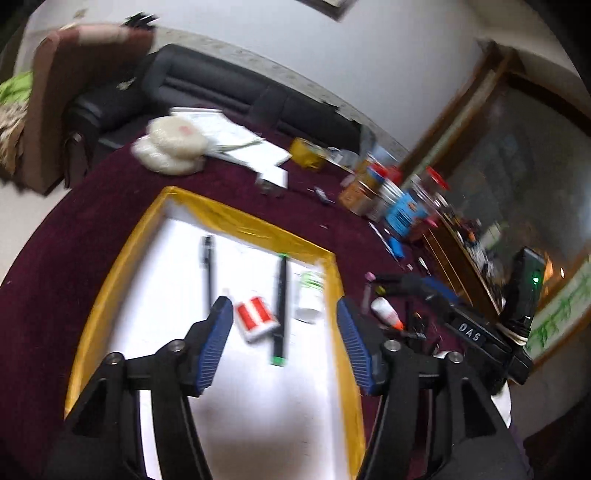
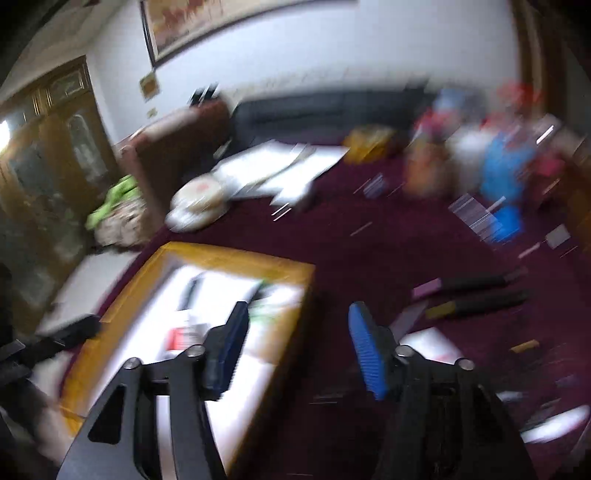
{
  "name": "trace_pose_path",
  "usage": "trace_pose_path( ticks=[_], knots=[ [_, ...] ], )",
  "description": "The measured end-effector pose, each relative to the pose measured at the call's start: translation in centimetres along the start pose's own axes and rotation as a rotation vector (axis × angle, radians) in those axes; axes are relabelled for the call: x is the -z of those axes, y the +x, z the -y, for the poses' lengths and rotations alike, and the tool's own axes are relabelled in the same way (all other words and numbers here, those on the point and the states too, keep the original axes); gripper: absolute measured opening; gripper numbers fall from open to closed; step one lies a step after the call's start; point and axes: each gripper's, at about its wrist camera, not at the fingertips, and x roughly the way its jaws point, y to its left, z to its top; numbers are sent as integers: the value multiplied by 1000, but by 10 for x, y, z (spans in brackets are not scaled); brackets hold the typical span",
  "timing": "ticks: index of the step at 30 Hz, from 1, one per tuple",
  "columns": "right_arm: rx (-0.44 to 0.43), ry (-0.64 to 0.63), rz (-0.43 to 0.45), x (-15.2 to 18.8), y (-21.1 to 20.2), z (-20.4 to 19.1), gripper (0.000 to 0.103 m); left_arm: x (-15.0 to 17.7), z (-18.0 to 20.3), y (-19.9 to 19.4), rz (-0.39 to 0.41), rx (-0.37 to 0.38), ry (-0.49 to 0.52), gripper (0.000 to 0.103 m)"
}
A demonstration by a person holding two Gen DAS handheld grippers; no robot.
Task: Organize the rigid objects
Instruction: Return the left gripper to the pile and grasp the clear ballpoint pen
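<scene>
Both your hand-held grippers are spread and empty; the white glue bottle point(image 1: 386, 312) lies on the tabletop point(image 1: 92, 229) at two o'clock of your left hand-held gripper point(image 1: 284, 328), long axis toward four o'clock, probably nearer your right hand-held gripper point(image 2: 297, 341).

Prob. home living rm: dark sofa point(image 1: 236, 92), framed picture point(image 2: 221, 22), wood cabinet point(image 2: 55, 140).

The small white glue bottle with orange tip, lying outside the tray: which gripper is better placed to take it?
Probably the right gripper: open and empty, over the maroon cloth where the white glue bottle lies.
</scene>
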Motion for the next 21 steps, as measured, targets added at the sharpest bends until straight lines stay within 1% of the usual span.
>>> trace_pose_path(
  ticks=[1, 2, 3, 5, 7, 9, 12, 15, 16, 17, 18, 20, 21],
  knots=[
    [41, -7, 41, 3, -10, 13, 77, 2, 12, 1, -4, 7, 28, 61],
    [83, -1, 66, 6, -18, 28, 78, 4, 19, 3, -10, 14, 44, 61],
    [128, 32, 62, 11, -23, 52, 78, 7, 30, 7, -22, 26, 64, 61],
    [131, 132, 38, 21, -29, 91, 78, 13, 48, 19, -57, 40, 92, 61],
    [132, 270, 33, 38, -35, 138, 78, 23, 66, 33, -102, 46, 111, 61],
    [158, 369, 56, 55, -41, 177, 78, 34, 86, 48, -149, 50, 133, 61],
    [196, 456, 92, 74, -47, 218, 78, 50, 118, 66, -203, 45, 185, 61],
    [211, 521, 122, 93, -48, 243, 78, 60, 149, 83, -232, 33, 251, 61],
    [210, 538, 118, 95, -46, 247, 78, 62, 158, 89, -237, 25, 268, 61],
    [201, 559, 102, 98, -46, 253, 78, 64, 168, 98, -245, 12, 289, 61],
    [168, 590, 105, 100, -47, 258, 78, 64, 179, 108, -251, -6, 312, 61],
    [137, 611, 139, 104, -56, 264, 78, 63, 196, 128, -253, -44, 359, 61],
    [124, 610, 142, 105, -57, 264, 78, 60, 205, 141, -243, -75, 394, 61]
  ],
)
